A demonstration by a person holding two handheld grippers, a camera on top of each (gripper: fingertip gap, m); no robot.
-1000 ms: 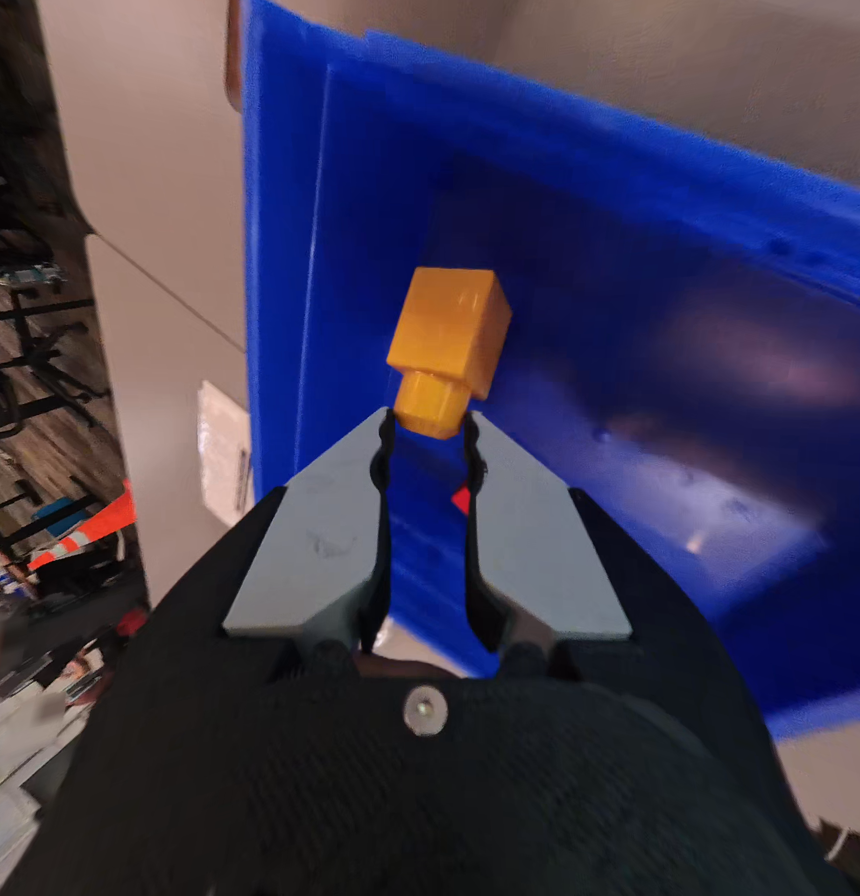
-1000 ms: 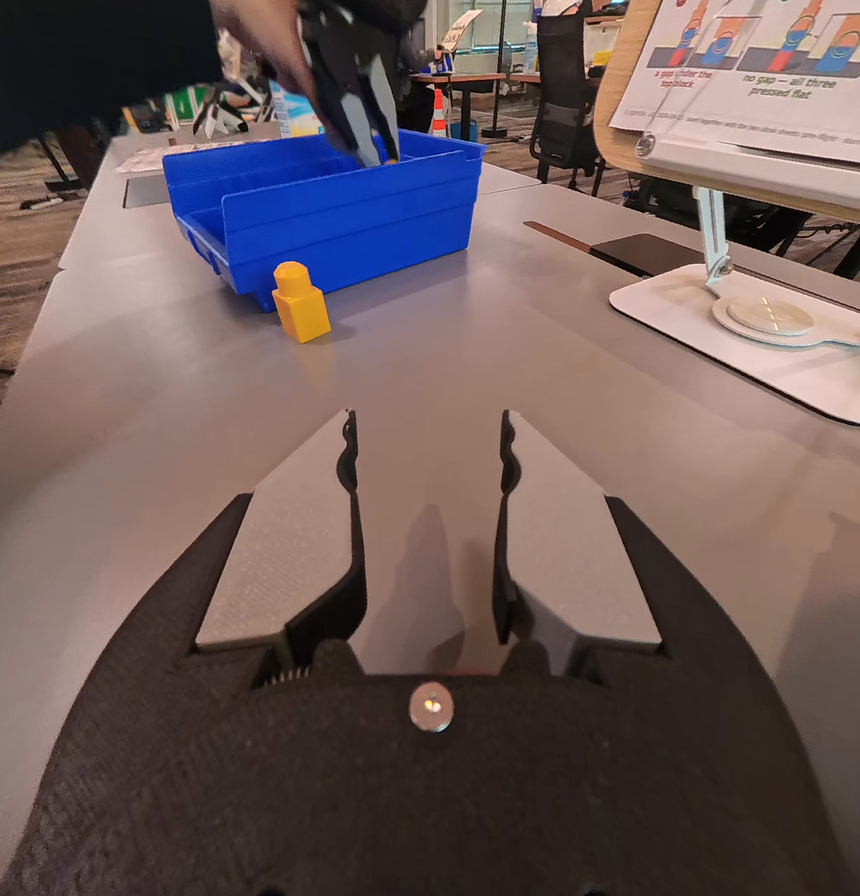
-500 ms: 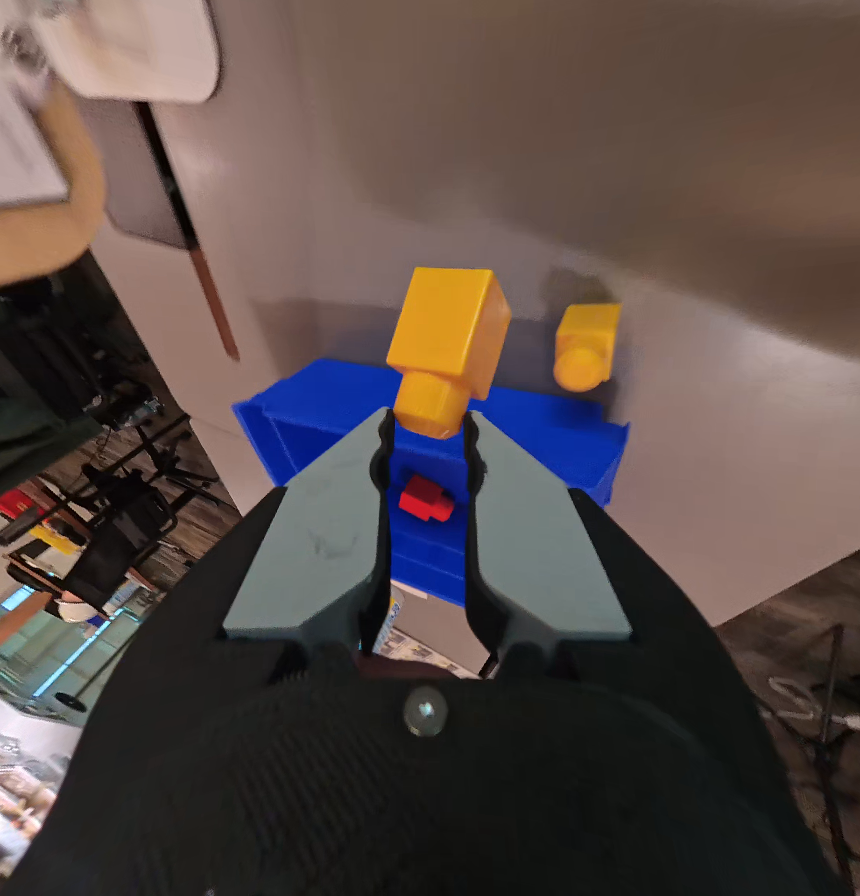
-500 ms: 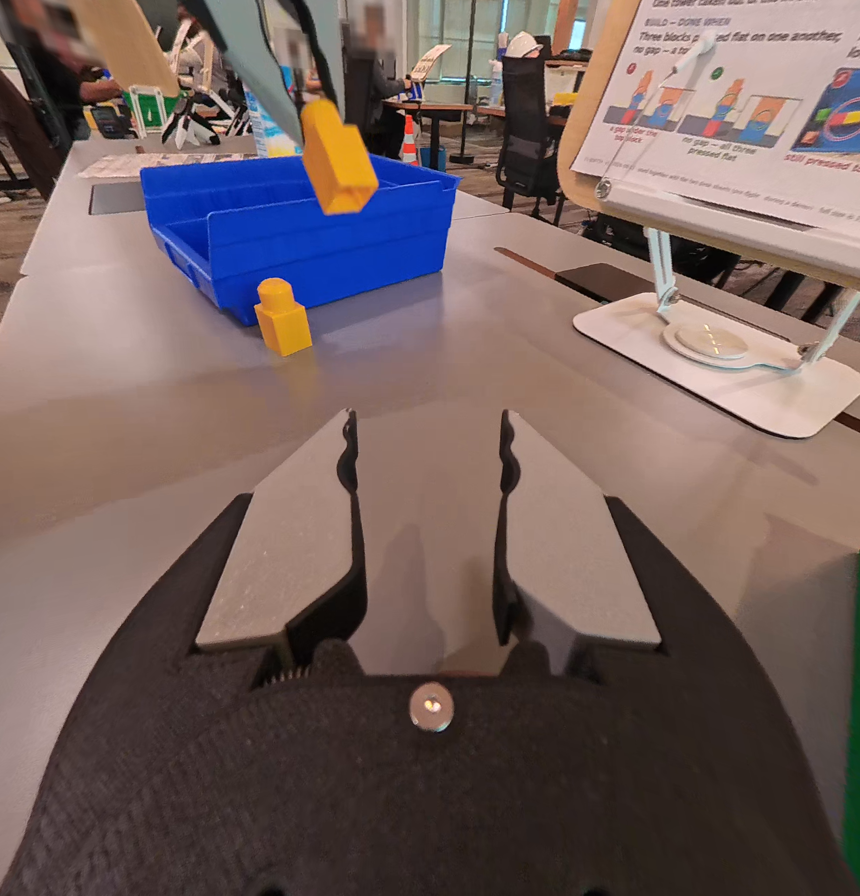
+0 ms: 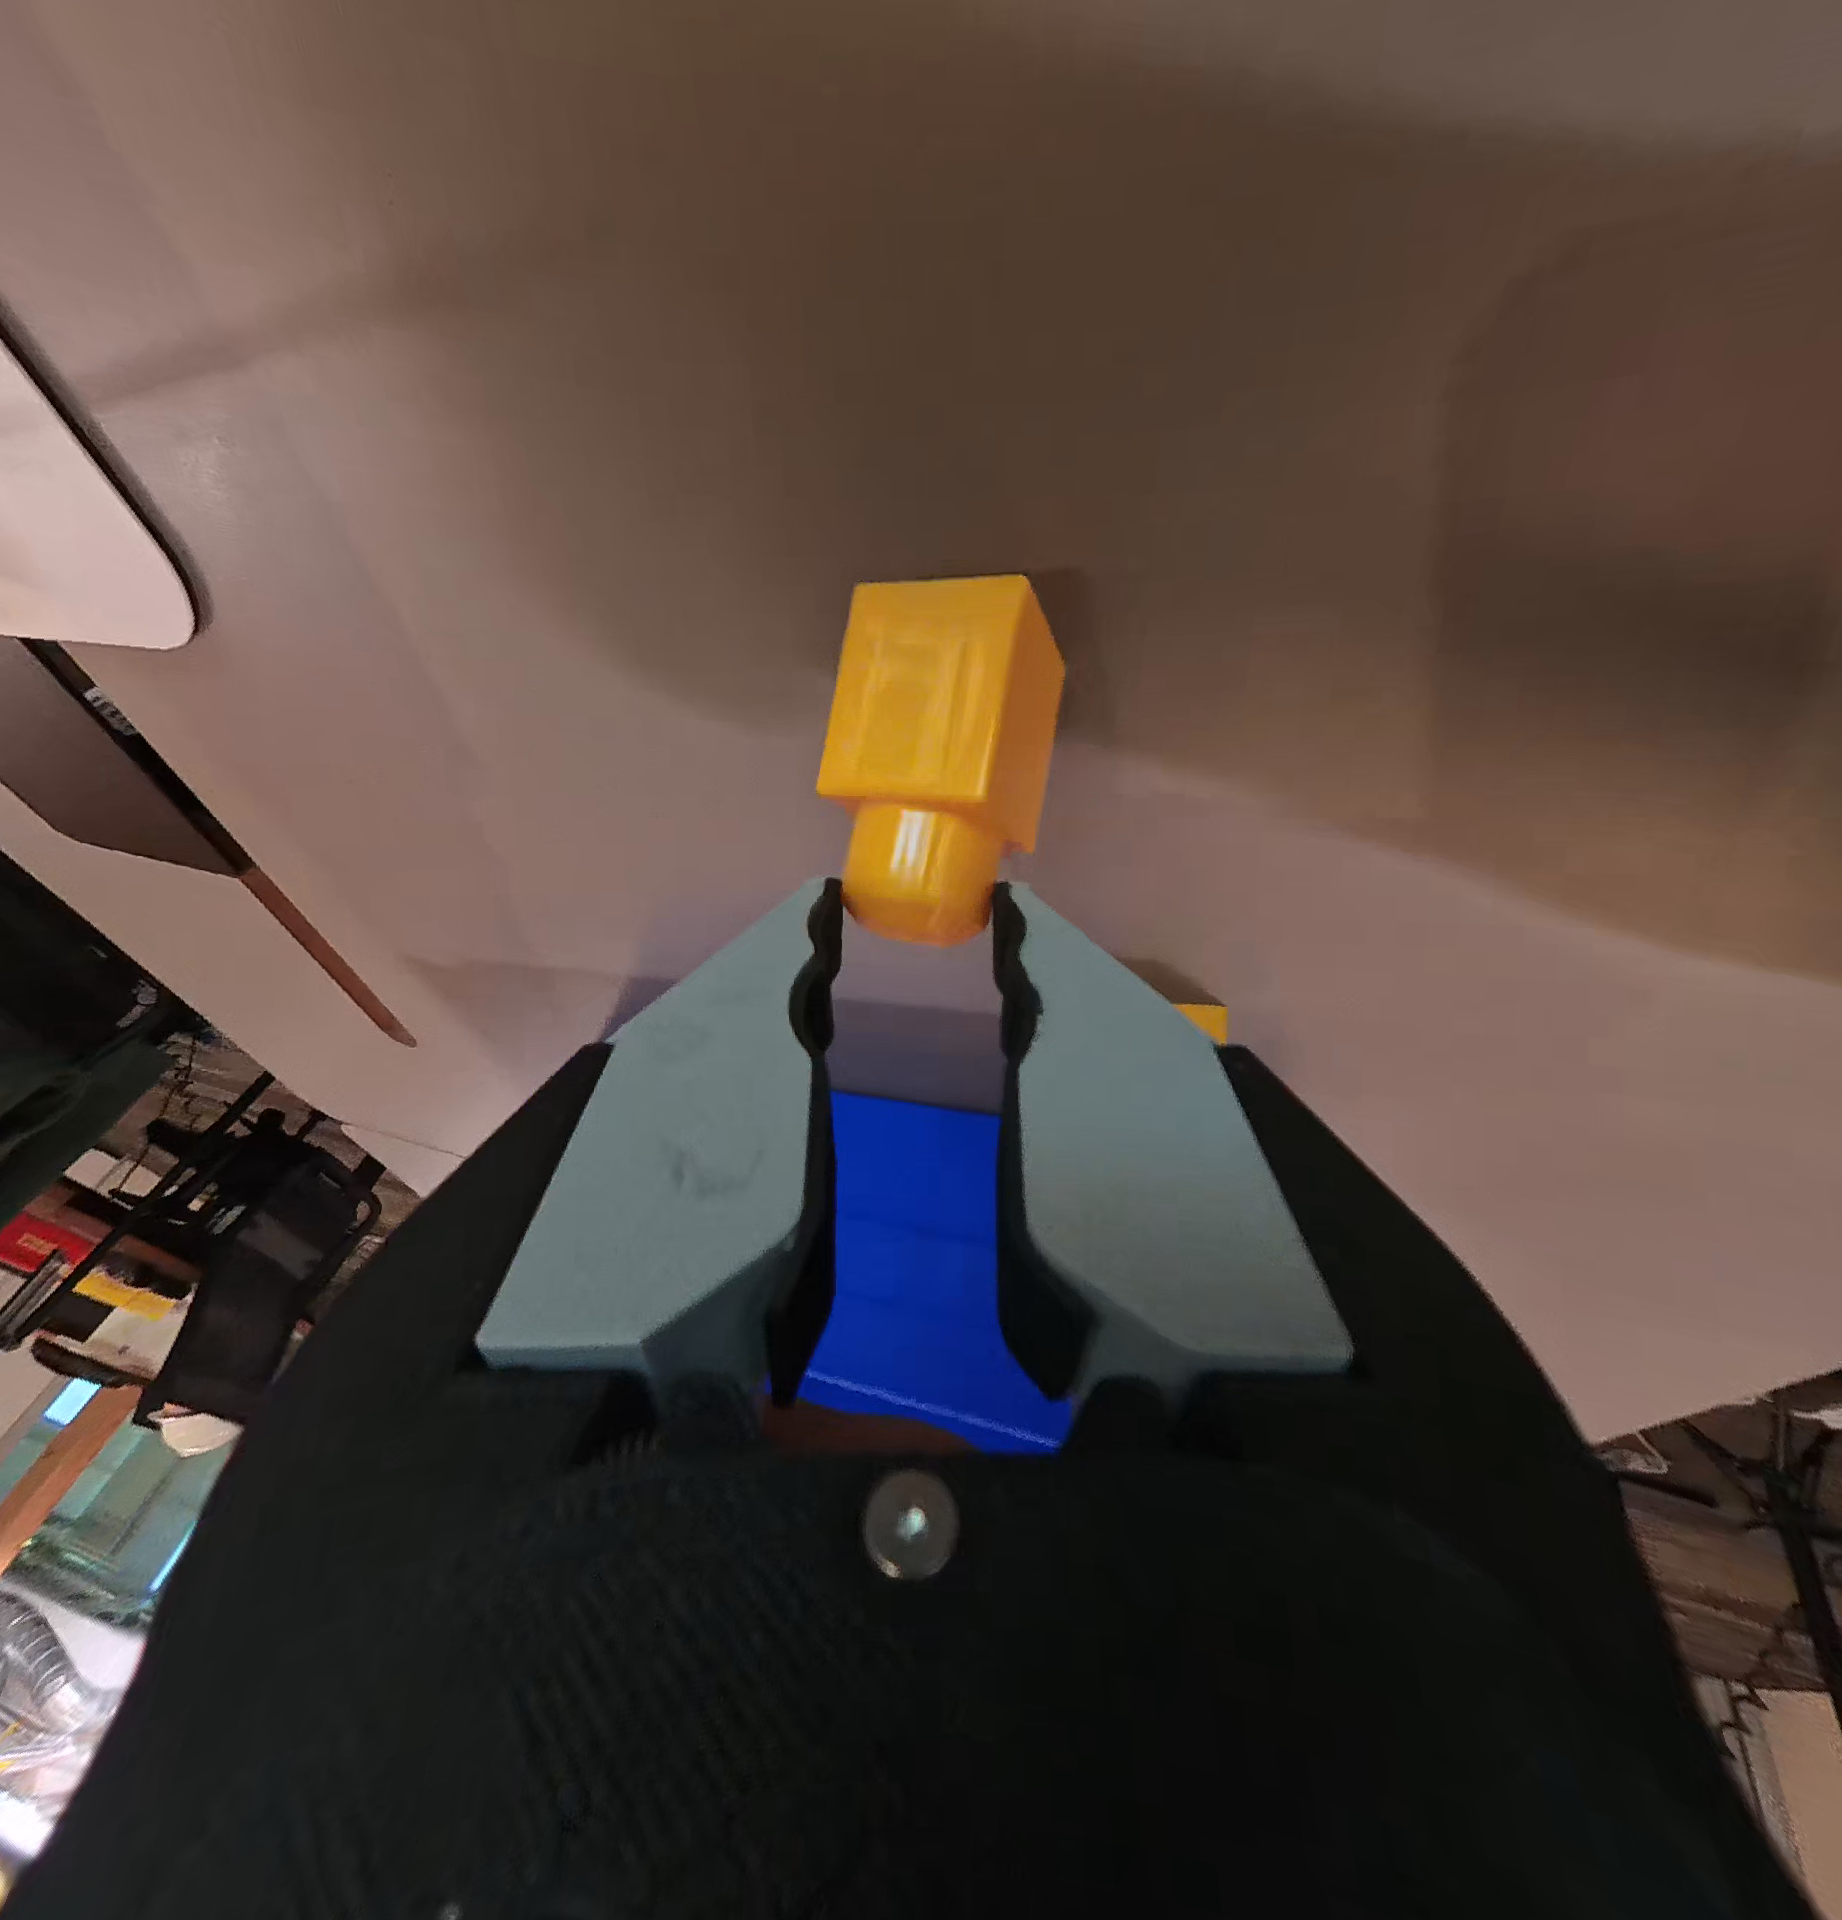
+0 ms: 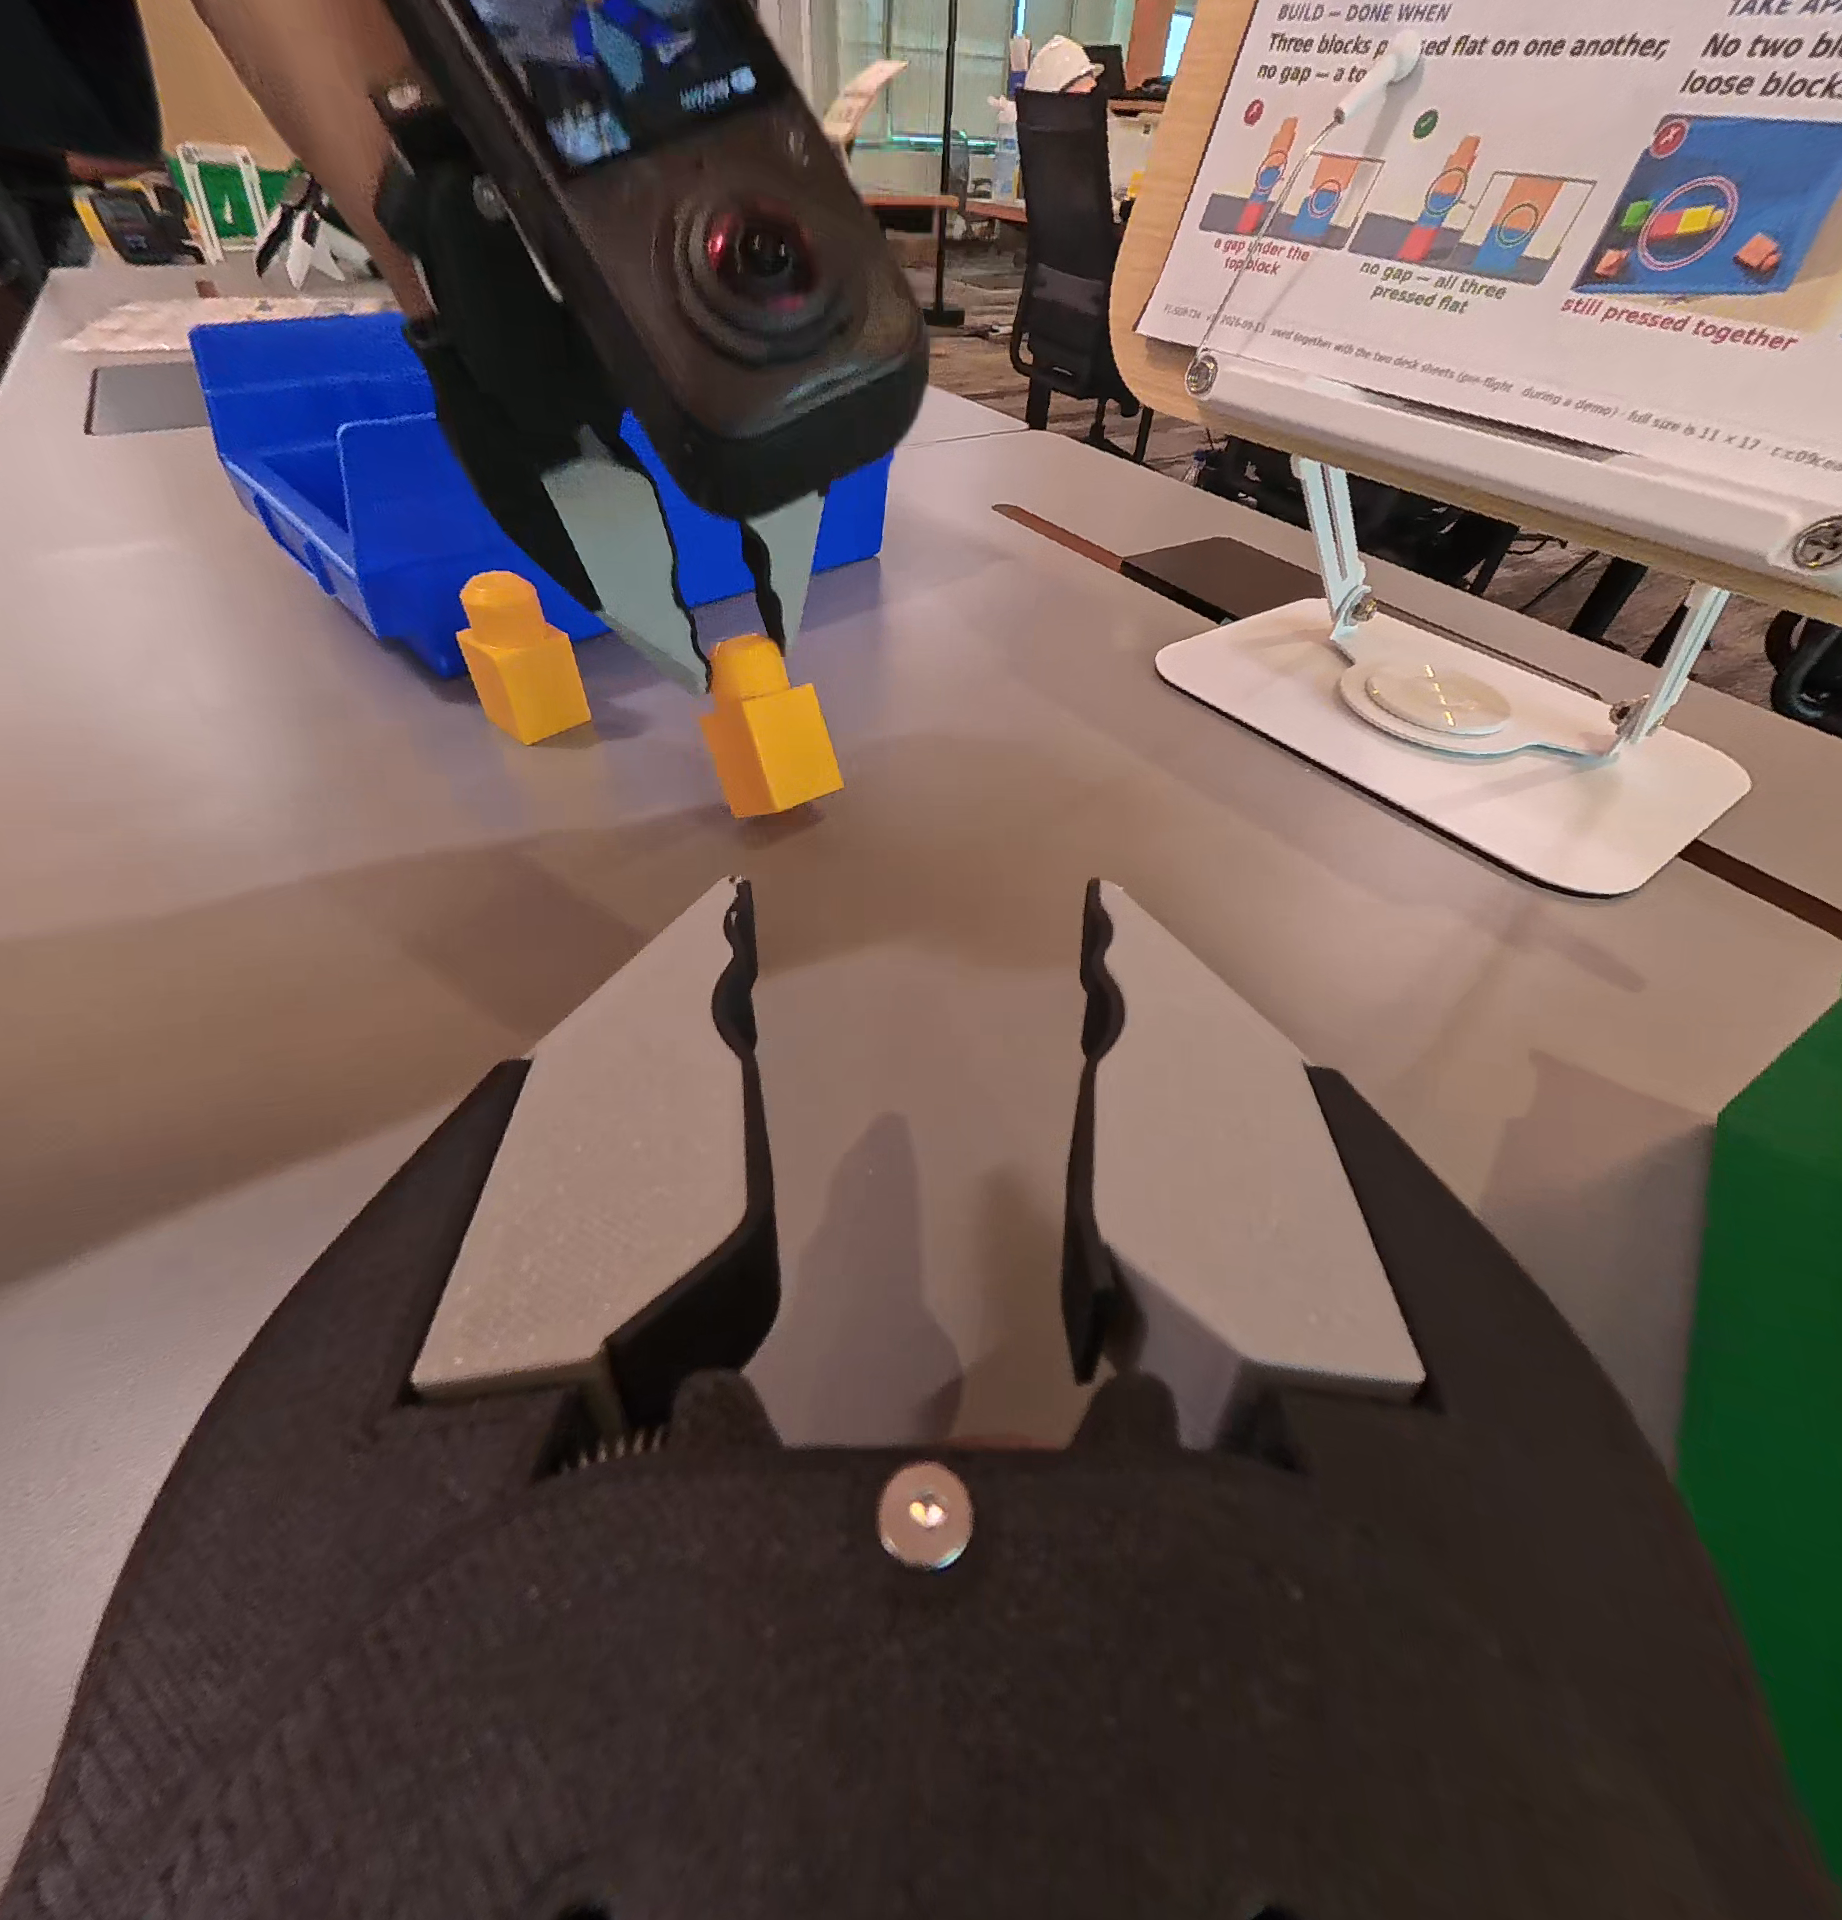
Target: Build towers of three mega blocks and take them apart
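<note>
Your left gripper (image 5: 915, 902) pinches the held yellow block (image 5: 943, 717) by its stud; half a second ago it hung above the blue bin (image 6: 304, 436), now it sits just above the grey table (image 6: 273, 883), tilted, near the second yellow block (image 6: 522, 665). Your right gripper (image 6: 915, 906) stays spread, empty, low over the table.
</note>
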